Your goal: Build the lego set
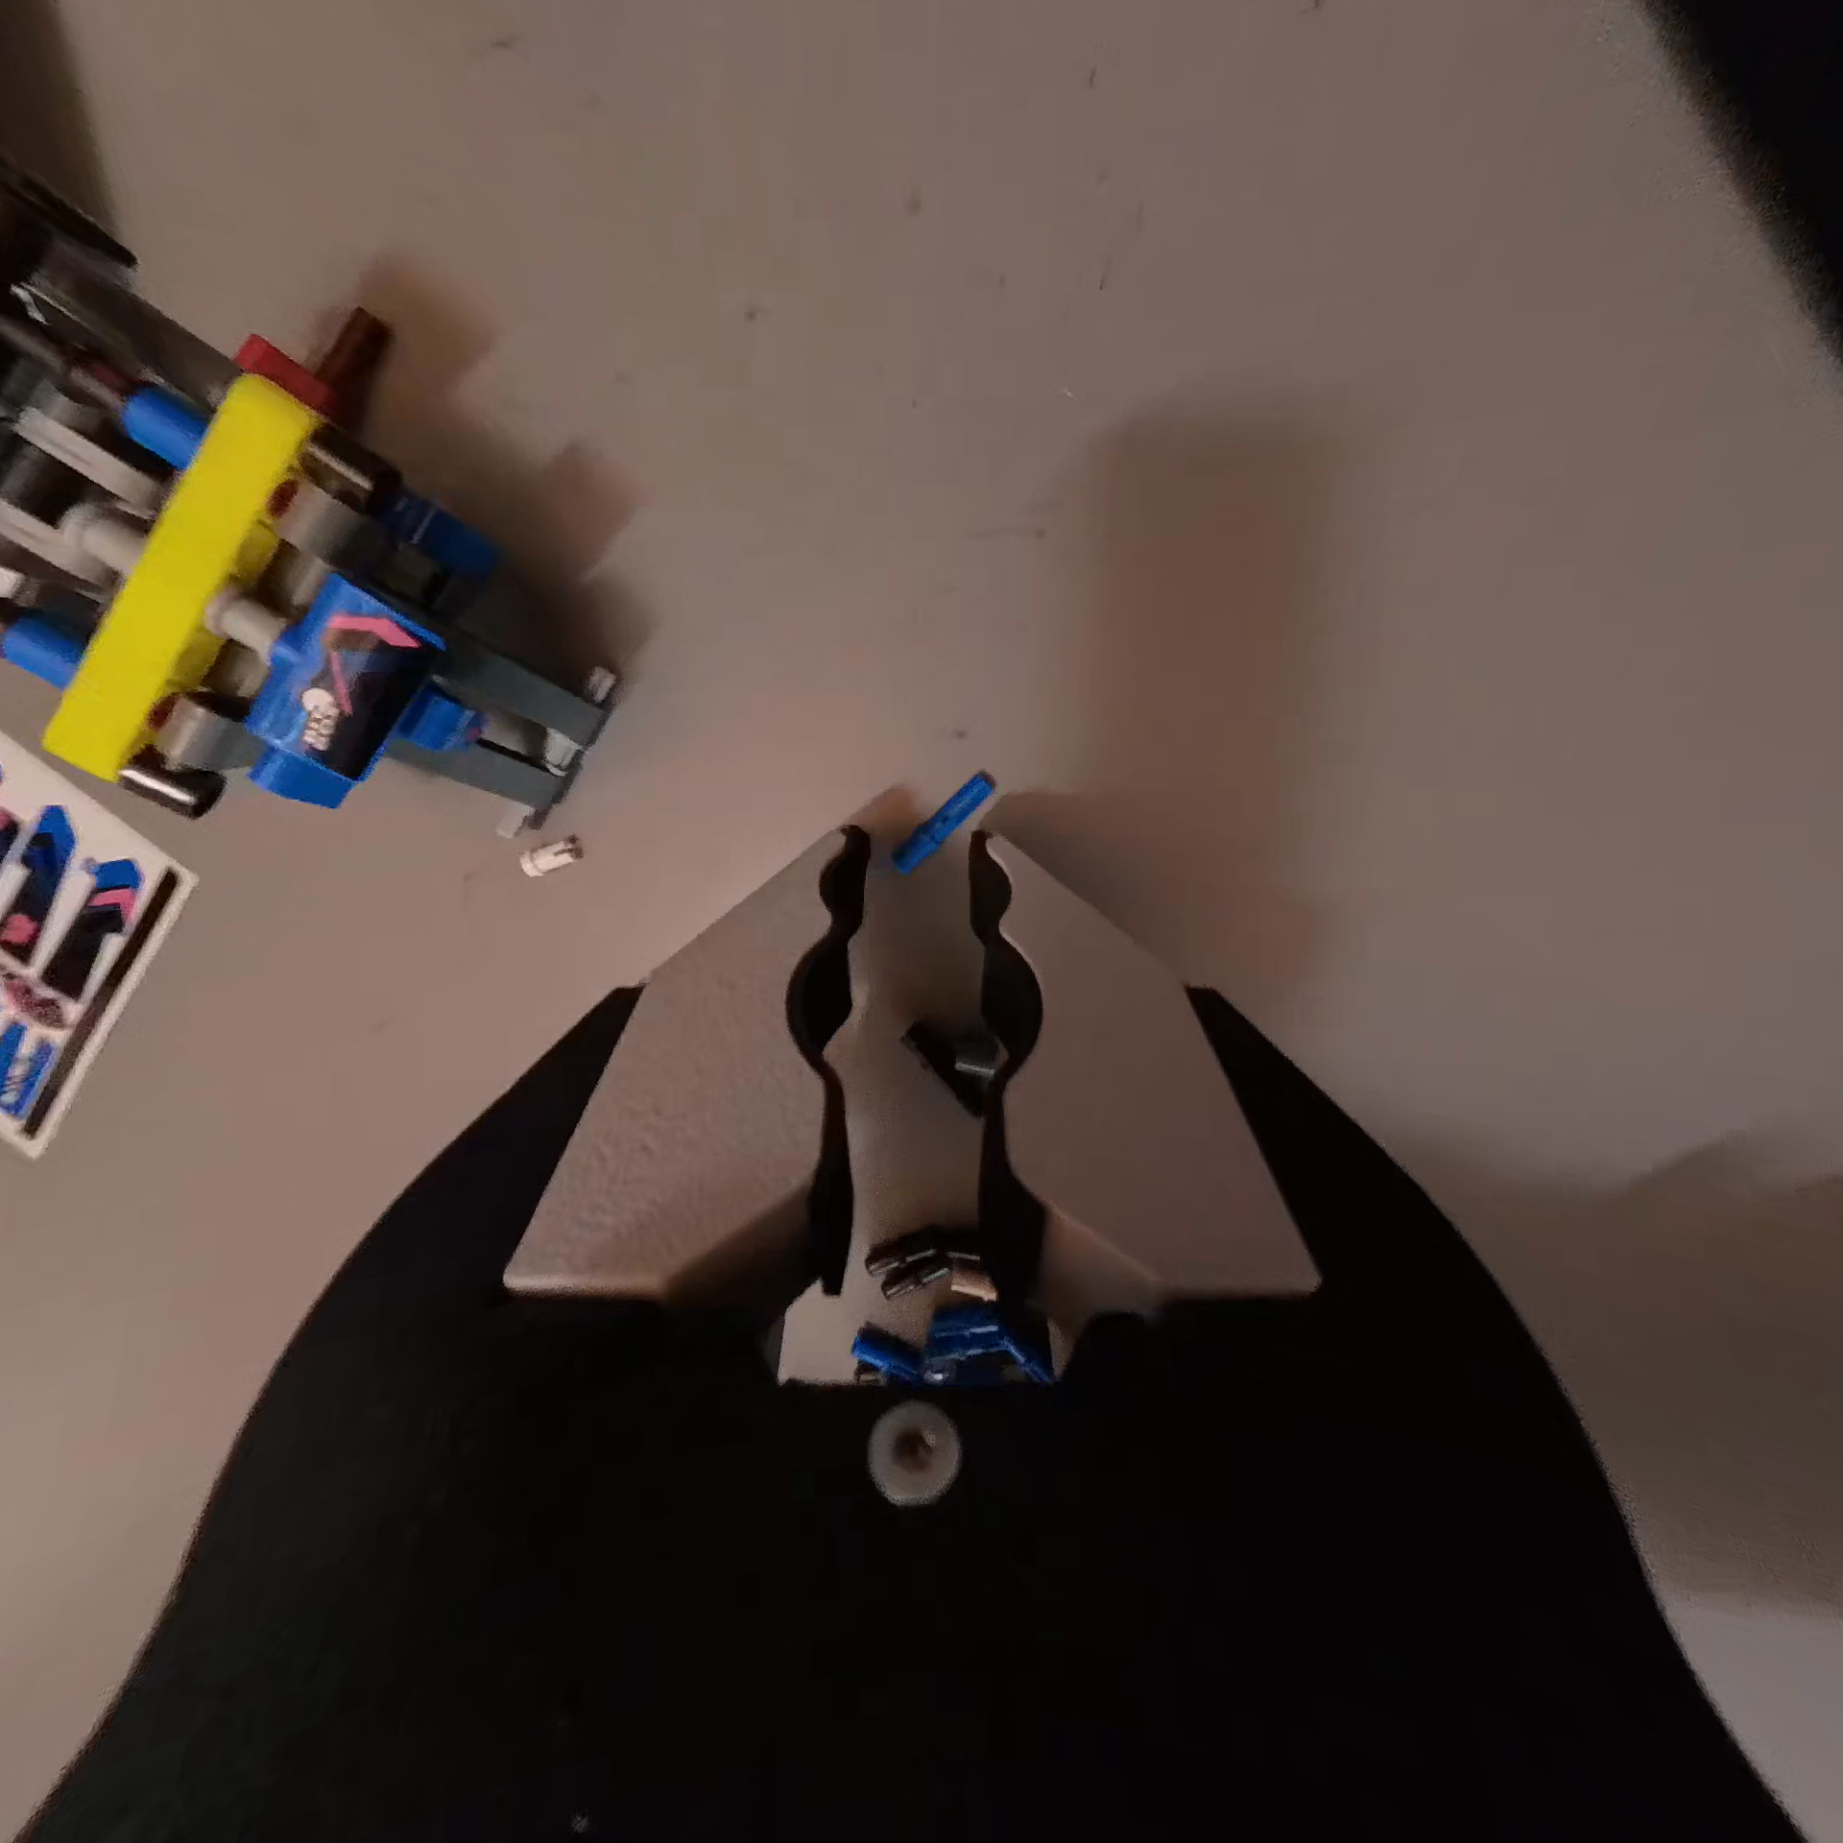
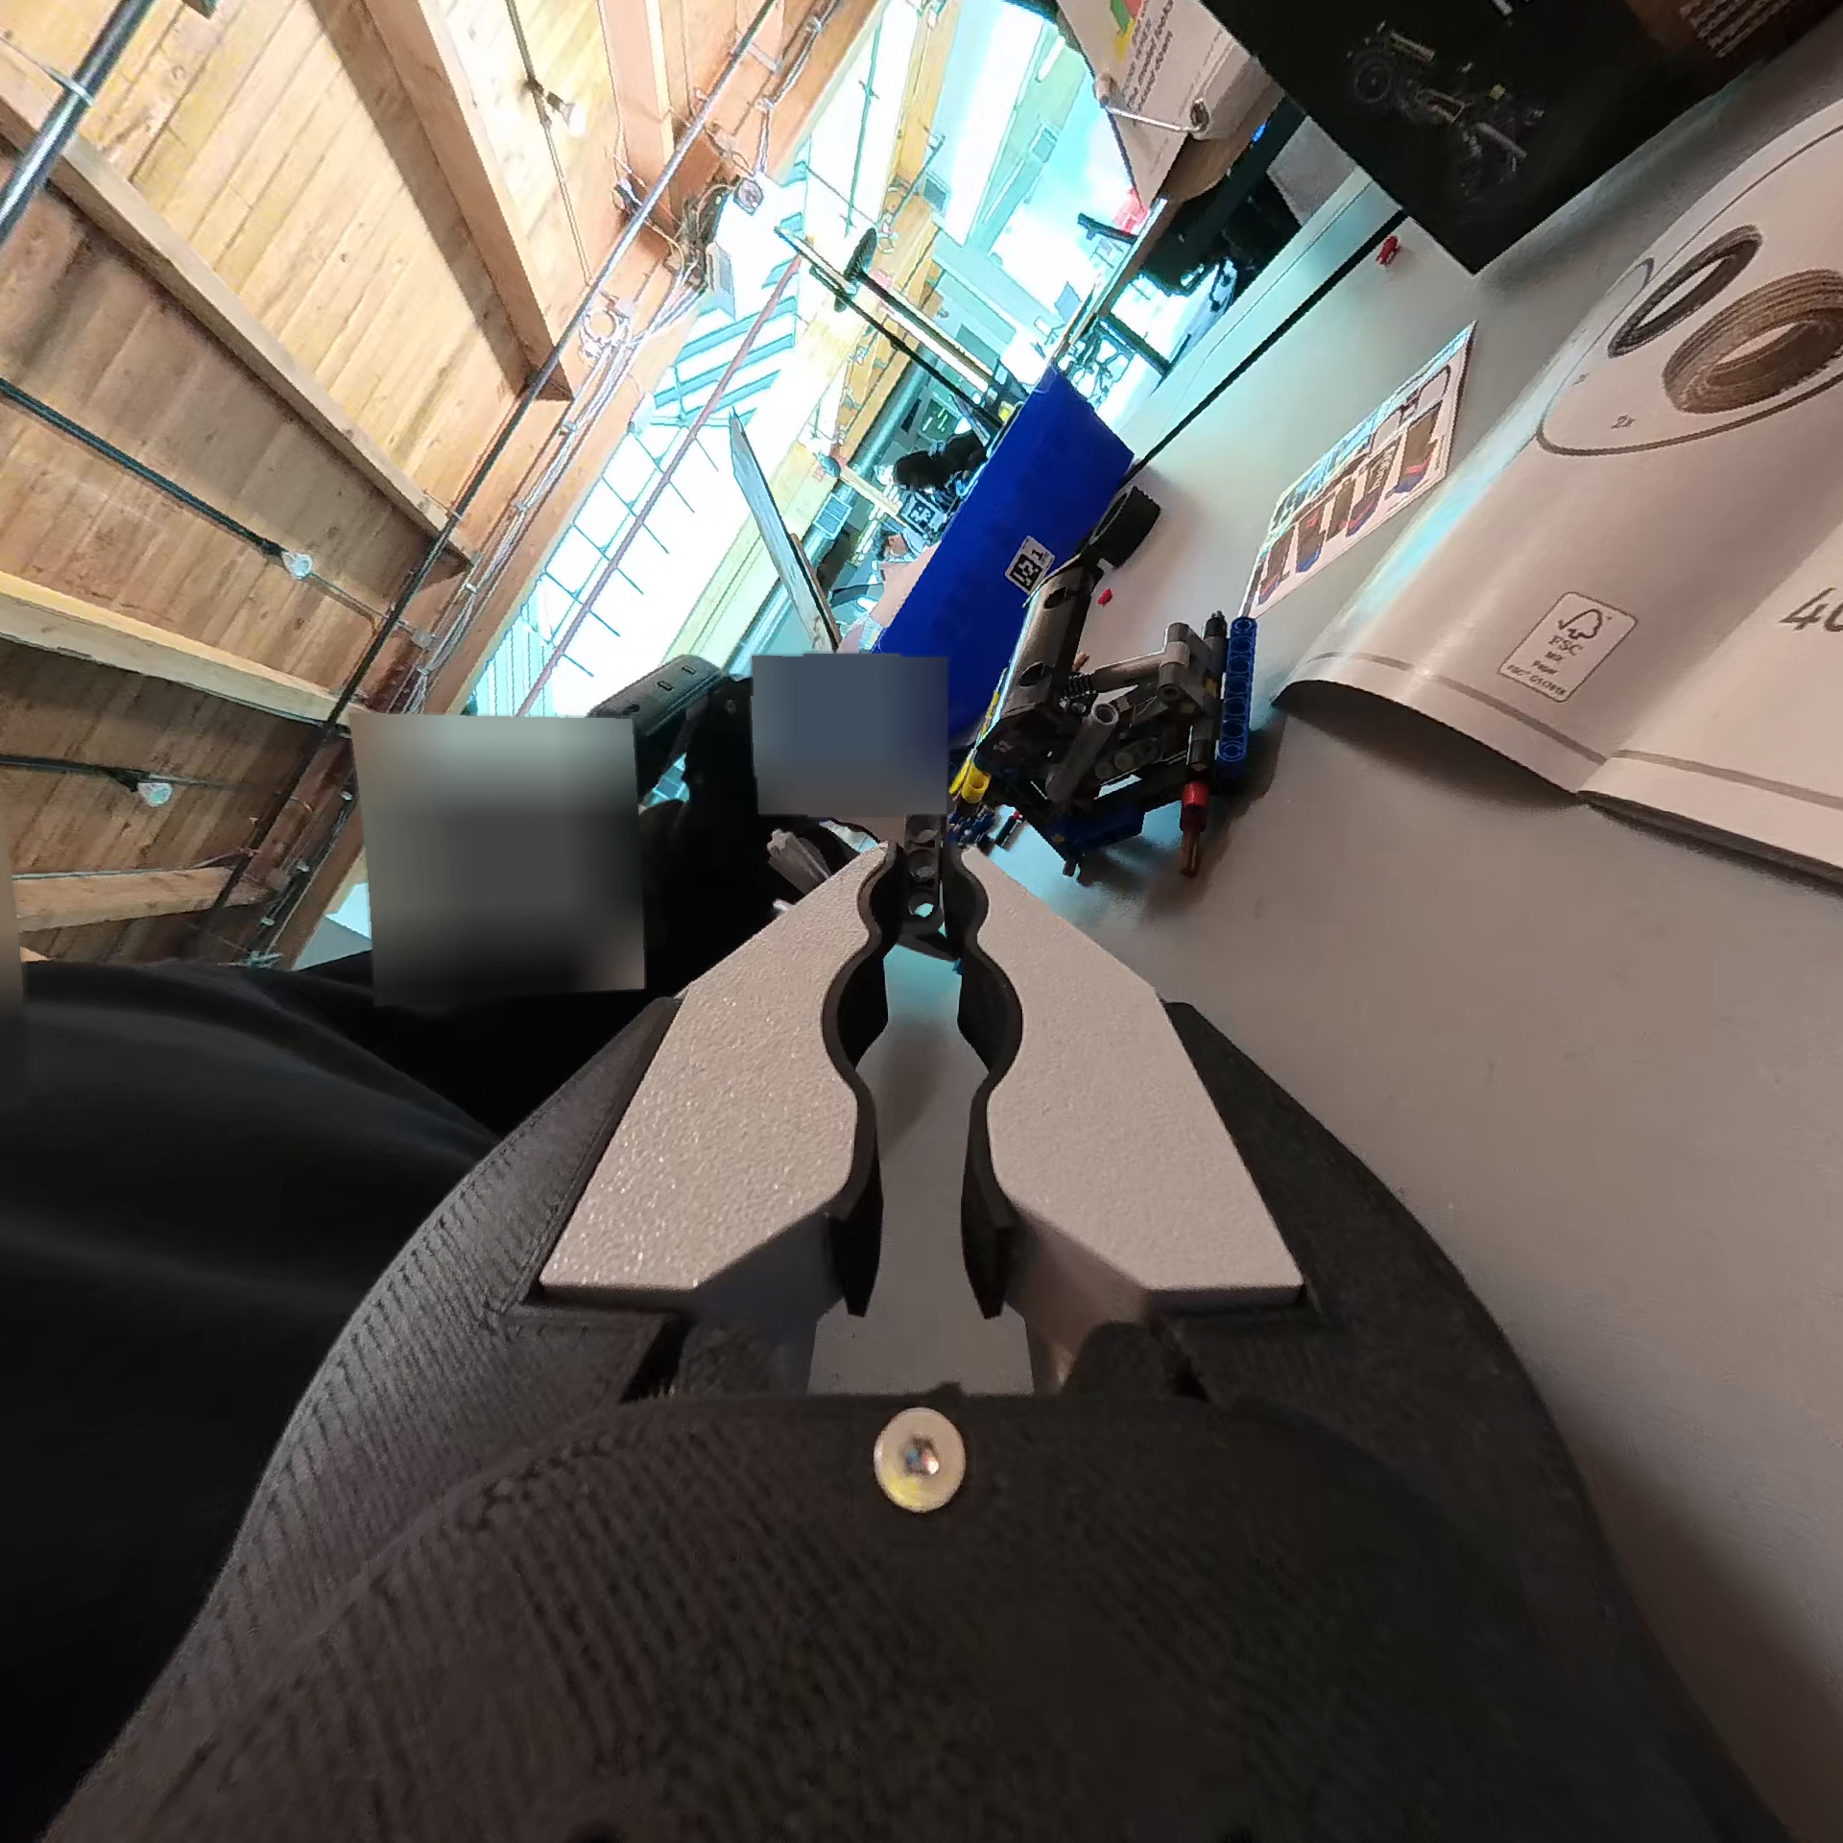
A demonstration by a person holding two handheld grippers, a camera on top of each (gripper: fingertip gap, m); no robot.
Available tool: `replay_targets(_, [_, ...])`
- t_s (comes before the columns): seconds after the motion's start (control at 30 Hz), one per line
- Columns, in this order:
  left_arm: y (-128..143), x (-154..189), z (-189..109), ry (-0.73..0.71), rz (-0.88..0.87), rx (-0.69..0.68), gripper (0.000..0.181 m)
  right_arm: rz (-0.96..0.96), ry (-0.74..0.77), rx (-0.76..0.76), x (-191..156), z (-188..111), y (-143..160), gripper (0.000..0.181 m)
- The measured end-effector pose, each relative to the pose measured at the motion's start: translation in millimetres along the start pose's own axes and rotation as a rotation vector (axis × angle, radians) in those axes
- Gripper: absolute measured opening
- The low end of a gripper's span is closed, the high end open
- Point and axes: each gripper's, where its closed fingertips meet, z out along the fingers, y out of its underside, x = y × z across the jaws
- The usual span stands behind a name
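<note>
Bare surface (image 1: 1147,299) right of model (image 1: 249,598). Left gripper (image 1: 918,848) fingers slightly parted, empty, blue pin (image 1: 942,823) just at the tips. Right gripper (image 2: 922,868) fingers pinch black beam (image 2: 922,863), raised.

Pale grey-beige table (image 1: 1097,349), matte, faint scuffs and specks. Lying on it: partly built lego model (image 1: 269,598) in yellow, blue and grey at left; sticker sheet (image 1: 70,977) just below it, at the frame edge. Small white pin (image 1: 552,856) beside the model's grey end. Blue pin (image 1: 942,823) apart, mid-table. Loose dark pieces (image 1: 962,1067) and a cluster of blue pieces (image 1: 957,1346) nearer the camera. Right wrist view: open instruction booklet (image 2: 1596,618) flat on the table (image 2: 1396,1147), near the model (image 2: 1107,738).
</note>
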Motion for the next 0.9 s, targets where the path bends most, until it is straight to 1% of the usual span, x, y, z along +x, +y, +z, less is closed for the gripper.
replay_targets(0.1, [-4, 3, 4, 0.033, -0.023, 0.036, 0.012, -0.012, 0.006, -0.002, 0, 0, 1, 0.006])
replay_targets(0.13, [-5, 4, 4, 0.036, -0.034, 0.043, 0.008, -0.013, 0.007, -0.002, 0, 0, 1, 0.006])
replay_targets(0.2, [-5, 4, 4, 0.021, -0.075, 0.059, 0.007, -0.013, 0.005, -0.002, 0, 0, 1, 0.006])
replay_targets(0.3, [-7, 1, 5, -0.033, -0.189, 0.082, 0.001, -0.011, 0.002, 0.012, 0, -1, -1, 0.006])
replay_targets(0.47, [-15, -4, 9, -0.177, -0.426, 0.075, 0.001, 0.019, -0.011, 0.058, 0, -5, -9, 0.006])
replay_targets(0.57, [-25, -5, 14, -0.238, -0.529, 0.091, 0.001, 0.032, -0.026, 0.061, -1, -6, -10, 0.006])
replay_targets(0.67, [-40, -9, 20, -0.285, -0.604, 0.142, 0.001, 0.047, -0.042, 0.062, -2, -7, -10, 0.006])
replay_targets(0.8, [-61, -17, 29, -0.316, -0.671, 0.24, 0.001, 0.056, -0.049, 0.059, -2, -7, -10, 0.006])
replay_targets(0.9, [-68, -23, 33, -0.343, -0.686, 0.272, 0.001, 0.056, -0.058, 0.057, -3, -7, -10, 0.006])
